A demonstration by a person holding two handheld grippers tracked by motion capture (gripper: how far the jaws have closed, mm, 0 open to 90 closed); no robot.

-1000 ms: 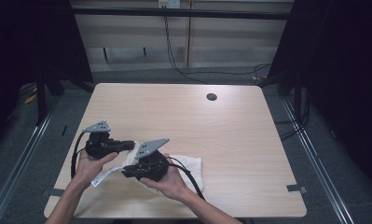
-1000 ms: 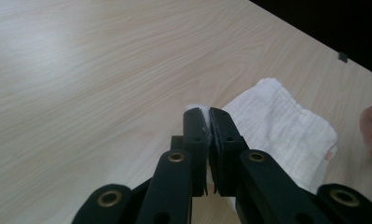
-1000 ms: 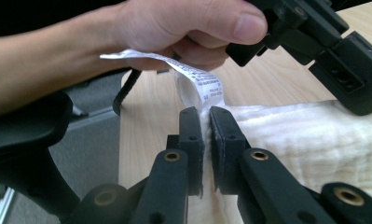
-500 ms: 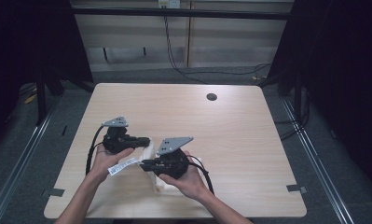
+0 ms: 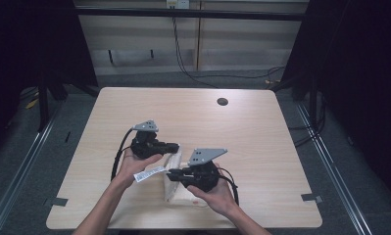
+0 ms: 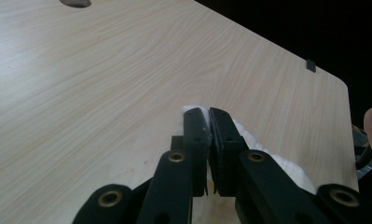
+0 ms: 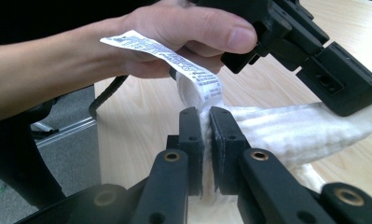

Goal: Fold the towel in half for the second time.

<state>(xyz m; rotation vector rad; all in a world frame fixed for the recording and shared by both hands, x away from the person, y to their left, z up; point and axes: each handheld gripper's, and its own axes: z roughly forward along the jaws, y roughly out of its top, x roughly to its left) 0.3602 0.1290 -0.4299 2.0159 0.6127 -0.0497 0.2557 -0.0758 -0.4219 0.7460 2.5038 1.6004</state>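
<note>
Gripping a white towel [image 5: 176,176] from two sides, the person works at the near middle of a light wooden table [image 5: 261,142], with both forearms coming in from the bottom of the high view. The left gripper [image 5: 173,146] points toward the table's right side, and in the left gripper view its two black jaws stand pressed together on a thin fold of the white cloth, whose edge shows just past the tips and trails off to the right of them above the bare wood. The right gripper [image 5: 169,175] lies nearer the person and points the opposite way, toward the left gripper; in the right gripper view its jaws are likewise clamped on a bunched edge of the towel, with the cloth squeezed between the pads. From that pinch the towel stretches as a thick, soft band toward the left gripper, which shows there as black blocks at the upper right, held by the left hand [image 7: 183,37]. A white printed care label [image 7: 169,58] sewn to the towel sticks up and out just above the right gripper's jaws, crossing in front of the left hand's fingers. In the high view the rest of the towel rests folded on the table between and below the two grippers, and a small dark round hole [image 5: 222,102] sits well apart near the table's far edge.
</note>
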